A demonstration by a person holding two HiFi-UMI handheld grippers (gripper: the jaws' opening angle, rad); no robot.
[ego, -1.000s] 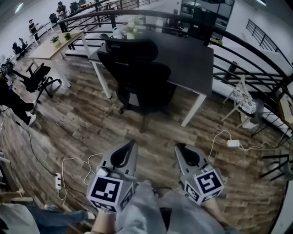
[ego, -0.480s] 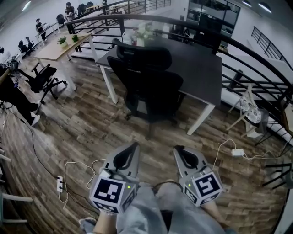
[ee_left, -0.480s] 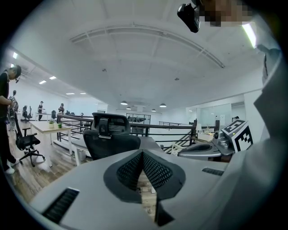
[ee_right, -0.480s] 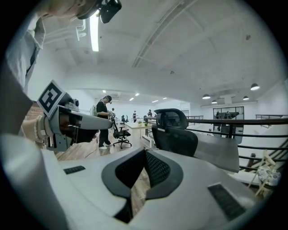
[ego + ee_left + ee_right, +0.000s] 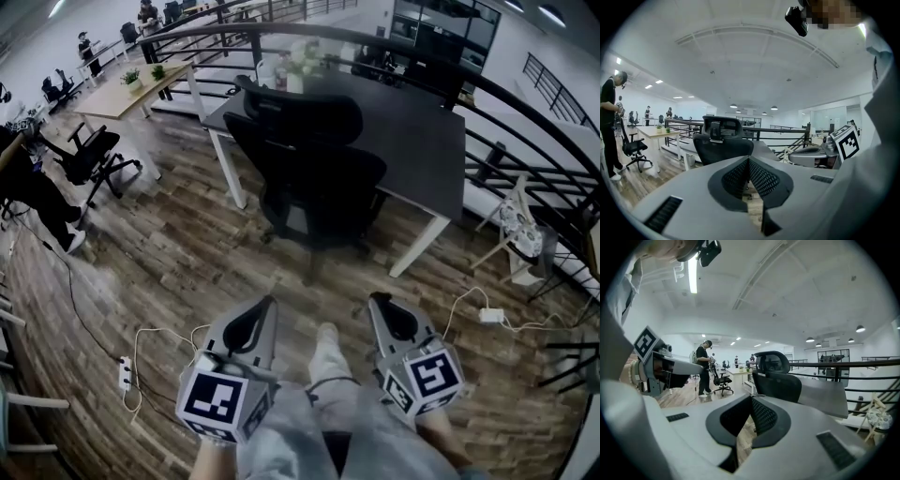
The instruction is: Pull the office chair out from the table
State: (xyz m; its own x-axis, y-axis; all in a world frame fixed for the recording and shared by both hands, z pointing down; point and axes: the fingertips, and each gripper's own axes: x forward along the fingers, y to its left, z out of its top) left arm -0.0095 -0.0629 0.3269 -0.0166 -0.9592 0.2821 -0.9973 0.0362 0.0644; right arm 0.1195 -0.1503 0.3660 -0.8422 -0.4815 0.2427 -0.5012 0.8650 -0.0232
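Black mesh office chair (image 5: 314,178) is sitting tucked at one dark white-legged table (image 5: 422,131); a second black chair (image 5: 94,157) is standing well left. Left gripper (image 5: 268,305) and right gripper (image 5: 378,302) are hovering pinched together, empty.

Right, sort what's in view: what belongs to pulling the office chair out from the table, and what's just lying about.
Belongs to the job:
- office chair
- dark table it stands at
- left gripper and right gripper, both shut, empty and short of the chair

Just lying about:
- power strip
- white charger on its cable
- second office chair at left
- pale wooden table
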